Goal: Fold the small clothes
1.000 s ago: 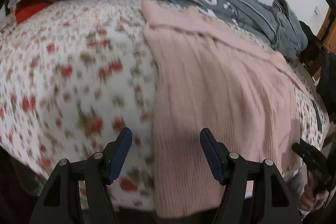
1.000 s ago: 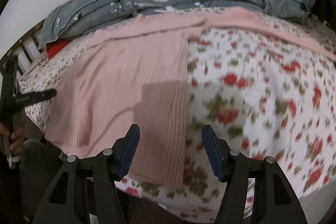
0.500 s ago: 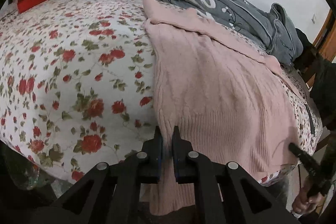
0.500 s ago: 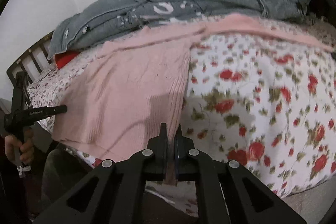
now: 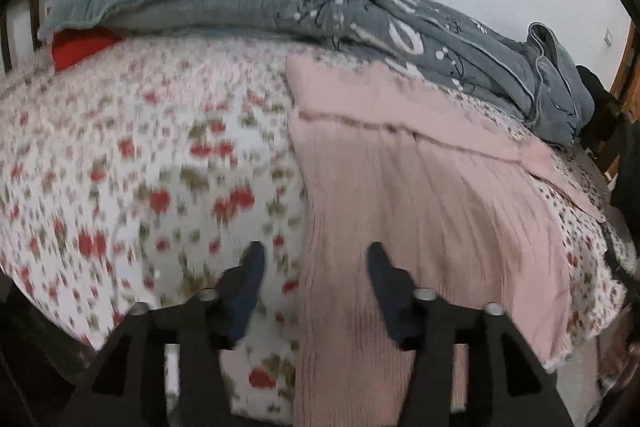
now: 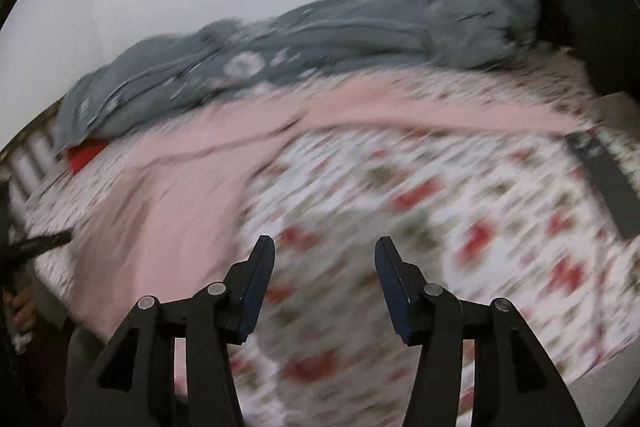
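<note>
A pink ribbed knit garment (image 5: 420,195) lies flat on the flowered bedspread (image 5: 140,167), its hem hanging over the near edge. My left gripper (image 5: 316,259) hovers over the garment's left edge; its jaws are opening and the pads press on nothing. In the blurred right wrist view the same pink garment (image 6: 172,203) lies to the left, with one sleeve (image 6: 420,111) stretched to the right. My right gripper (image 6: 325,253) is over bare bedspread (image 6: 440,219) to the right of the garment, its jaws opening with nothing between them.
A grey quilt (image 5: 320,15) is bunched along the far side of the bed, with a red item (image 5: 80,45) under its left end. A dark strap (image 6: 608,179) lies on the bedspread at right. A person's hand (image 6: 20,307) holds the other gripper at the left edge.
Both grippers shut on the garment's hem corners half a second ago and have since opened and let go. The right gripper has swung right, off the garment; the left has risen slightly.
</note>
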`<action>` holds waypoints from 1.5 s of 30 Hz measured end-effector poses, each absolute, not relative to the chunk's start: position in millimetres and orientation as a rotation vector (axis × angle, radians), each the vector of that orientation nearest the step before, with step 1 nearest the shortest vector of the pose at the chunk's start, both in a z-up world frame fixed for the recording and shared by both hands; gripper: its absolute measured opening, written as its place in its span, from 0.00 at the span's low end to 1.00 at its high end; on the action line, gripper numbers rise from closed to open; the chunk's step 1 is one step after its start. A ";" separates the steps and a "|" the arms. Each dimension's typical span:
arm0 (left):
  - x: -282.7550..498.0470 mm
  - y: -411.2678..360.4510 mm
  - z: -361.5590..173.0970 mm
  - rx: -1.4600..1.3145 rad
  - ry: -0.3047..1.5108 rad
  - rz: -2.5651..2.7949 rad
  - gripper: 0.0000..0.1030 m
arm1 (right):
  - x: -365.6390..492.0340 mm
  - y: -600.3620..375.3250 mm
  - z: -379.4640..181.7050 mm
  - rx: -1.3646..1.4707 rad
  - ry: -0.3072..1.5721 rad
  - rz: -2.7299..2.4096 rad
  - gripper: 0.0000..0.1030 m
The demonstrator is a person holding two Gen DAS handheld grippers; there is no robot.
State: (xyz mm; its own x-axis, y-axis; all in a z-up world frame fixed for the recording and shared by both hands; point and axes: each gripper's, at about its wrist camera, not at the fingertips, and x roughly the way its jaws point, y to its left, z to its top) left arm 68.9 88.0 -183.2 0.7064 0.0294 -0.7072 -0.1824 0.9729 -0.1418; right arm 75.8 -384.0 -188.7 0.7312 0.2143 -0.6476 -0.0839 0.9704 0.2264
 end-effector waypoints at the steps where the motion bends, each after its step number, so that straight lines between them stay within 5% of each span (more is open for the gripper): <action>1: 73.2 86.3 -179.4 -0.192 0.768 0.126 0.56 | 84.0 -401.0 -185.2 0.209 0.718 0.132 0.50; 27: 187.1 51.1 -175.9 -0.176 0.785 0.221 0.57 | 239.2 -584.0 -231.3 0.601 0.777 -0.160 0.46; 28: 188.3 53.4 -174.8 -0.181 0.781 0.224 0.57 | 242.4 -583.6 -230.4 0.592 0.777 -0.164 0.44; 31: 190.6 61.7 -170.1 -0.198 0.764 0.227 0.57 | 252.1 -581.0 -224.9 0.533 0.788 -0.171 0.07; 45: 172.1 121.1 -153.1 -0.226 0.718 0.203 0.57 | 258.3 -484.8 -106.0 0.223 0.562 -0.105 0.06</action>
